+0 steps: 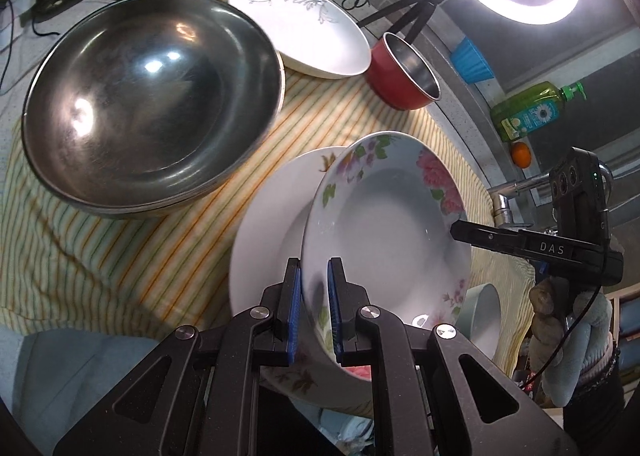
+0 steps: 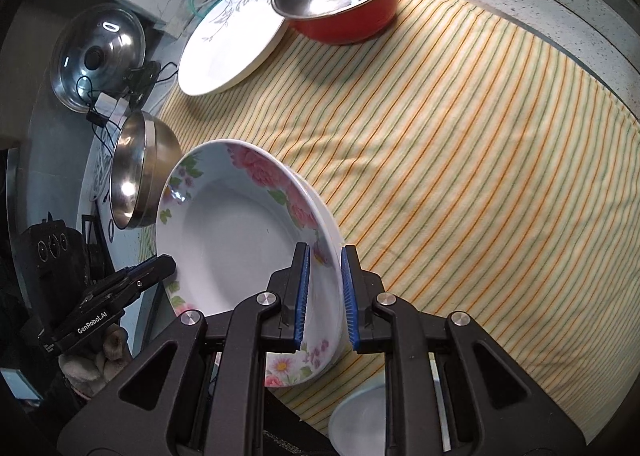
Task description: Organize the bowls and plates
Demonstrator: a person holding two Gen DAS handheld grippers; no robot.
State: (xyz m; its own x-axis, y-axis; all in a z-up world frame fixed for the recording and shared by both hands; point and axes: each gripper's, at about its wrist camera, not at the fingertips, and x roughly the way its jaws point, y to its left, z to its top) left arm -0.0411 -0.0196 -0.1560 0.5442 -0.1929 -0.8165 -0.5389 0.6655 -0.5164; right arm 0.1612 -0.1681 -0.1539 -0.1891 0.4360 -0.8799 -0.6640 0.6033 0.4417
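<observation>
Left gripper [image 1: 314, 308] pinched the floral plate [image 1: 384, 216] rim at lower centre; right gripper [image 2: 324, 296] straddled the opposite rim, slightly open. Uneven pull (thin-edge grips) risked it slipping onto the white plate [image 1: 264, 224] beneath.

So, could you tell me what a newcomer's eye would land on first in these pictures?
The floral plate, tilted up at the centre with the left gripper and right gripper on opposite rims. Next, the steel bowl at the left on the striped cloth, and the red pot at the far edge.
</observation>
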